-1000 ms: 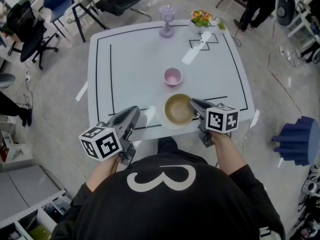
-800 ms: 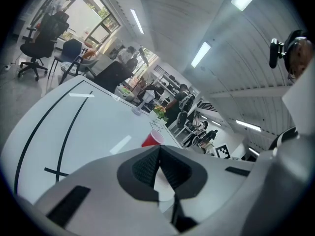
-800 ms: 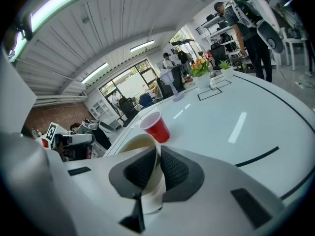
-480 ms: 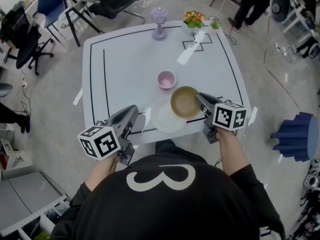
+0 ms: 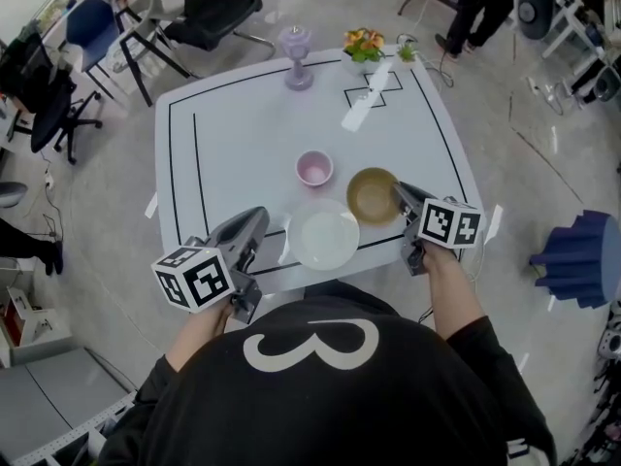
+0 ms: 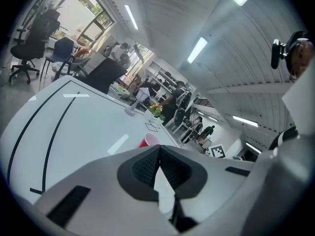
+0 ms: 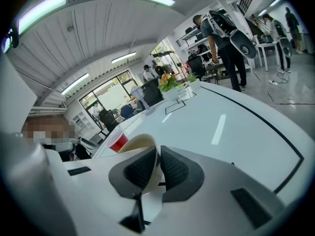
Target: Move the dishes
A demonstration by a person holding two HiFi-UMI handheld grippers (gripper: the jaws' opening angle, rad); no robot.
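Three dishes sit near the middle of the white square table with black lines (image 5: 223, 144). One is a small pink cup (image 5: 313, 168). Just below it is one round white plate (image 5: 323, 238), and to the right of both is one tan ceramic bowl (image 5: 374, 196). The right gripper (image 5: 398, 190) pinches the bowl's right rim, its jaws narrow on the thin wall. The left gripper (image 5: 260, 216), at lower left beside the plate, has its jaws pressed together on nothing. At the table's top edge stand one lilac goblet-shaped vase (image 5: 296, 56) and one pot of orange flowers (image 5: 363, 45).
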